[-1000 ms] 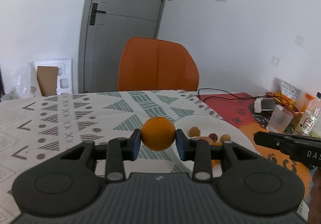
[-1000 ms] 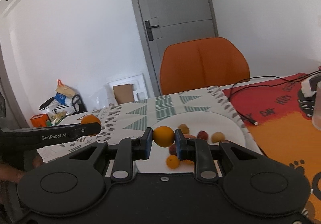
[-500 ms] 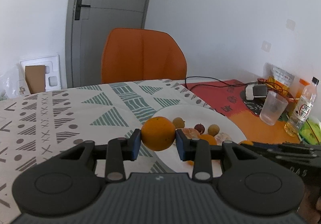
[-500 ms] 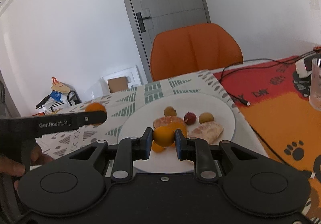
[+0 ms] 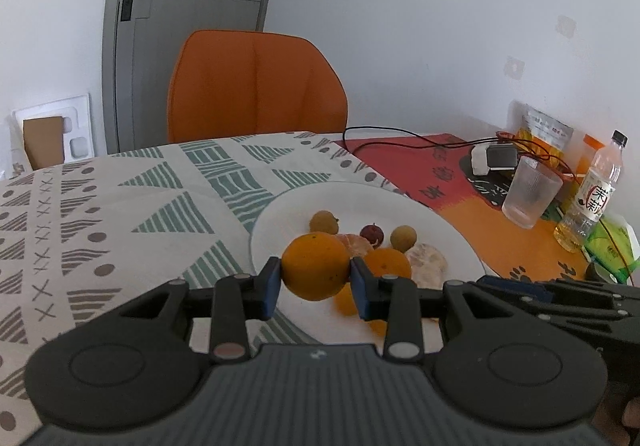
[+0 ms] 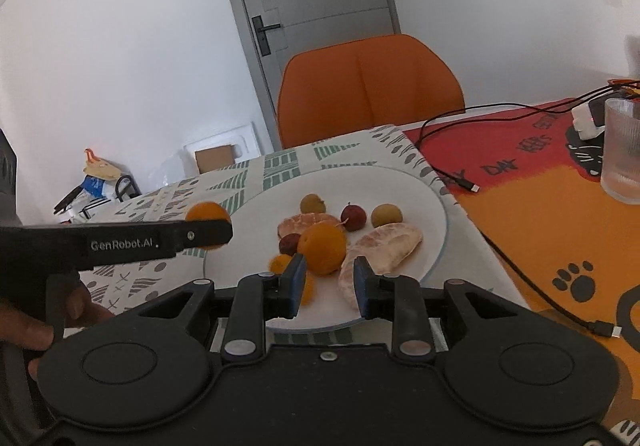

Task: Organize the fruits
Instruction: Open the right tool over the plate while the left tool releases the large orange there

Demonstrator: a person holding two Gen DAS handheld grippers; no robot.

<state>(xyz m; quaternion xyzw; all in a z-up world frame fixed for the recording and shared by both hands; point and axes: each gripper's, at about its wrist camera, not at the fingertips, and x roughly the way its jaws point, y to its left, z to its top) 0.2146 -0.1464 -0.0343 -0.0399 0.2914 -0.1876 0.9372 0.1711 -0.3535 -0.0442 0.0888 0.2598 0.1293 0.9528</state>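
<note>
Left gripper (image 5: 316, 280) pinches a round, dimpled orange (image 5: 315, 266) over white plate's (image 6: 434, 206) near-left rim; right gripper (image 6: 327, 282), jaws just parted, clear of smaller orange (image 6: 323, 248).

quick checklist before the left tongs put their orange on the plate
1. Left tongs grip: ok, both pads press on the held orange.
2. Right tongs off their fruit: ok, the jaws have just been opening, and the released orange rests on the white plate with the pads clear of it.
3. Free landing spot: ok, bare plate shows on its left part, beside the fruit pile.
4. Right tongs out of the way: not ok, they hang over the plate's near edge.
5. Held orange above the plate: cannot tell, it appears over the near left rim.
6. Glass cup clear of the path: ok, it stands off to the right.
</note>
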